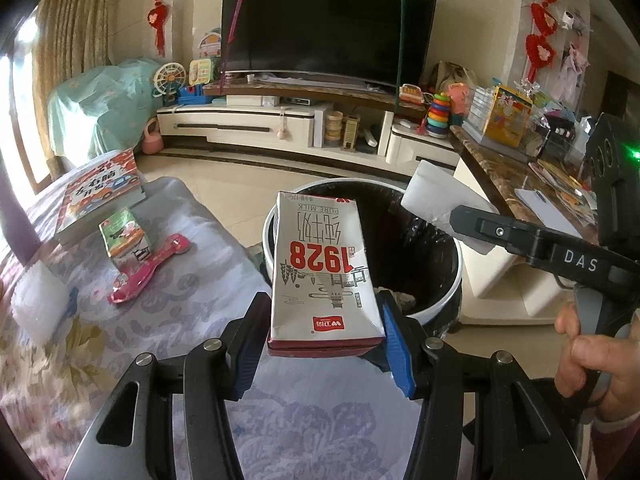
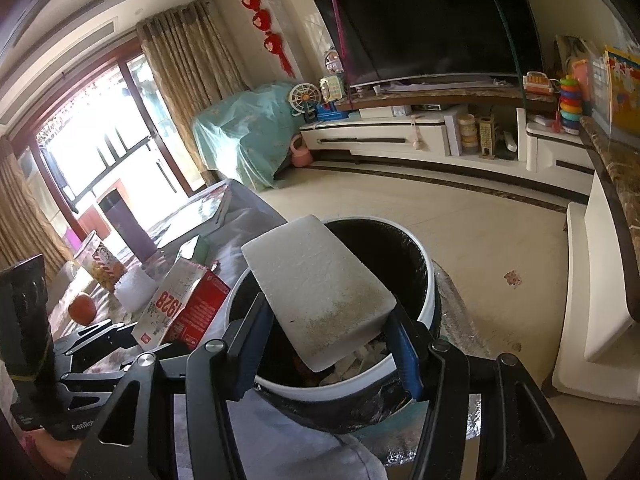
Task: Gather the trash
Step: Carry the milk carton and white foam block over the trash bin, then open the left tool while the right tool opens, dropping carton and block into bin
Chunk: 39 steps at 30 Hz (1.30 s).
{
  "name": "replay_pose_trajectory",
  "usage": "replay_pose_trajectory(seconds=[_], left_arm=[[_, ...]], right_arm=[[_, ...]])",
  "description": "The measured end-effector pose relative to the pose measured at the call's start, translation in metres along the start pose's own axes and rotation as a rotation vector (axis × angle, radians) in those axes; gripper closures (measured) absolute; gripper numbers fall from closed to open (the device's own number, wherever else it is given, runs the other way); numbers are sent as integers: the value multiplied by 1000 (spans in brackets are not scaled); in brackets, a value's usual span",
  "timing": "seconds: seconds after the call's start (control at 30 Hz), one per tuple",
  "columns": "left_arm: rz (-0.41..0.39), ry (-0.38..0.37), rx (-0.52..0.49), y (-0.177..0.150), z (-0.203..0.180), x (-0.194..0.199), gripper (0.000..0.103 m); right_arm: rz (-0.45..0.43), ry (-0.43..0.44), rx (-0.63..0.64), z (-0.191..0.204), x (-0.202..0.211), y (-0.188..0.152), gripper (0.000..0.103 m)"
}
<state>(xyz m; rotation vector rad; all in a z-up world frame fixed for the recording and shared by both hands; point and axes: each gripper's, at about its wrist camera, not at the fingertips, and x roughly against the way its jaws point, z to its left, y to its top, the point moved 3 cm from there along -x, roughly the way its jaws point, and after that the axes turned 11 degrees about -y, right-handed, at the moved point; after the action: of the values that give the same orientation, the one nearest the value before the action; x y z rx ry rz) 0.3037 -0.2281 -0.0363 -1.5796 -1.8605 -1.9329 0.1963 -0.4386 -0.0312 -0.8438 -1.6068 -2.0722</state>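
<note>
Living room with a dark television (image 1: 328, 24) behind; beside the floral-covered table's (image 1: 120, 340) edge stands a black-lined trash bin (image 2: 420, 264). Your left gripper (image 1: 320, 340) is clamped on a 1928 milk carton (image 1: 320, 268) held before the bin's rim. Your right gripper (image 2: 324, 344) is clamped on a white foam block (image 2: 316, 284) above the bin's opening.

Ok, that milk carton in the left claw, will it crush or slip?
The milk carton already looks dented, so probably empty, light and easily crushed. The left claw grips only its bottom end, so it may tip or pivot if jerked.
</note>
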Motion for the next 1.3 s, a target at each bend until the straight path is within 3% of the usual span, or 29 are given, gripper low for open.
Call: replay_pose_trajectory(seconds=[1.03,1.27,1.3], left_arm=[[66,8,-23,37,1,-48,51],[83,1,0,40,-1,-54,49],[84,-1,2,40,-1,-53,47]], right_arm=[[60,-51,30,-6,-32,17,45],[57,-54,14,-8,-35,20,39],[57,-54,11,-9,-35,21,34]])
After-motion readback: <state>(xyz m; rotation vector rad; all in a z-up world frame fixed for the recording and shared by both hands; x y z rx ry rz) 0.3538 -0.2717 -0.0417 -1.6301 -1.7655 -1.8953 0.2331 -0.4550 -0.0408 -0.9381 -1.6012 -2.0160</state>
